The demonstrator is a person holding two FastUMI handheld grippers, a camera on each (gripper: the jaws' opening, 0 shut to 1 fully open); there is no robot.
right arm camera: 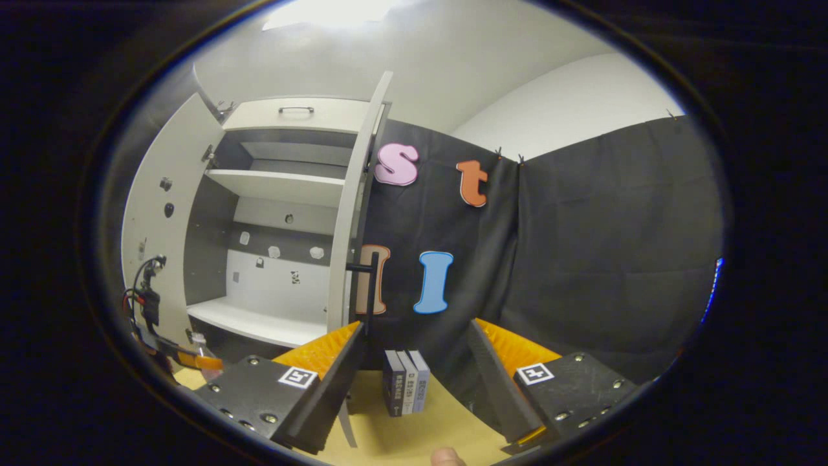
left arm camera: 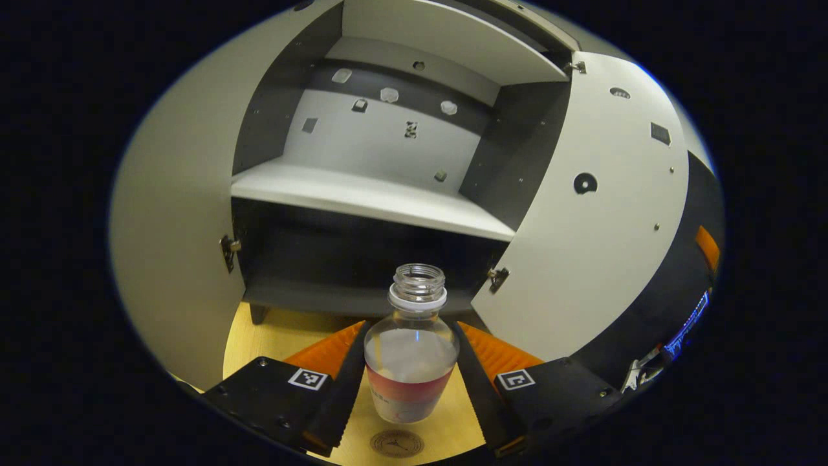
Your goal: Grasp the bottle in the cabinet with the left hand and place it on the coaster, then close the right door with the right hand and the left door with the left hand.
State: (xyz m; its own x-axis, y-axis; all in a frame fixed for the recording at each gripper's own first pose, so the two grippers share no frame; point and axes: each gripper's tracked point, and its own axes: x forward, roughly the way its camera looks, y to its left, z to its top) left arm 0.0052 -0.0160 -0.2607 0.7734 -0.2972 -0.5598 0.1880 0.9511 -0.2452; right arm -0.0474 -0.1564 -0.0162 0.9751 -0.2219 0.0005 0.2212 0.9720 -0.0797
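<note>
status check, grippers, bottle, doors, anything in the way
Left gripper around the bottle, contact unclear. Right gripper open, empty. Bottle out of cabinet, above coaster. Both doors open; path clear.

The bottle (left arm camera: 412, 353) is clear plastic, uncapped, with a white neck ring and a red-and-white label around its lower body, about half full of clear liquid. It stands upright in front of the cabinet (left arm camera: 381, 194), above the coaster (left arm camera: 396, 444), a round brown disc on the wooden surface; contact between them cannot be told. The cabinet is white outside, grey inside, with one white shelf. Its left door (left arm camera: 174, 213) and right door (left arm camera: 595, 213) both stand wide open.
</note>
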